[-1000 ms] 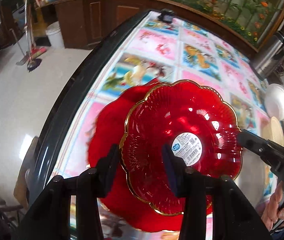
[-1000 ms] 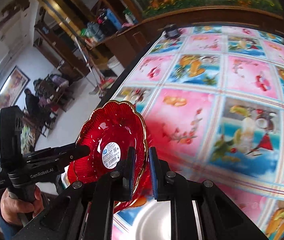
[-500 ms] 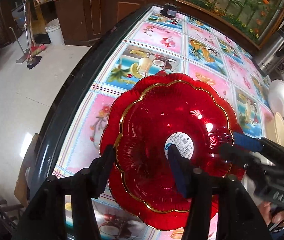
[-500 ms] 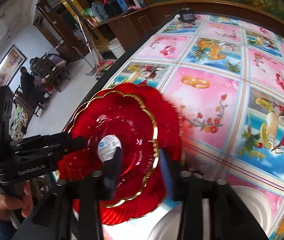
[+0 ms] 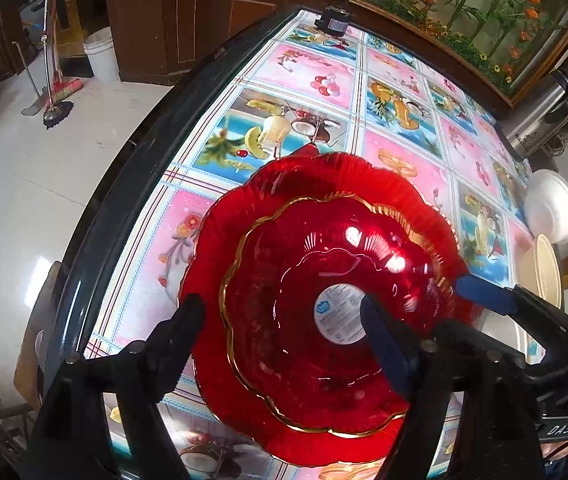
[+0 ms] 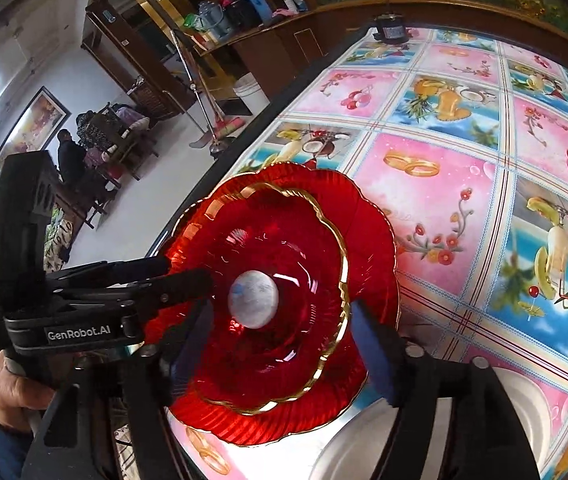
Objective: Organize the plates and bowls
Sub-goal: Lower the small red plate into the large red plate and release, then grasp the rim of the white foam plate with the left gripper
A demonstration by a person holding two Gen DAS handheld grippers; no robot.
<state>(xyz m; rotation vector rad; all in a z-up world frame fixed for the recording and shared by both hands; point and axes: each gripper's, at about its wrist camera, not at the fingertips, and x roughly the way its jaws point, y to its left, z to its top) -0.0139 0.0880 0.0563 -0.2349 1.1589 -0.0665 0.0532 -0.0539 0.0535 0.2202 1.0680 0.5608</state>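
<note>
item: red gold-rimmed bowl (image 5: 323,320), nested in the larger red scalloped plate (image 5: 220,240), both resting near the dark edge of the fruit-print table (image 5: 395,92); left gripper (image 5: 280,324) straddles the bowl's near-left rim, jaws just spread wide and released, no pad pressing the glass. right gripper (image 6: 276,332) straddles the bowl's opposite rim, jaws likewise just opened, nothing clenched; both sit equally close to the bowl. judged stacked and let go; a white plate (image 6: 363,448) lies just beside the red plate, nearest the right gripper
</note>
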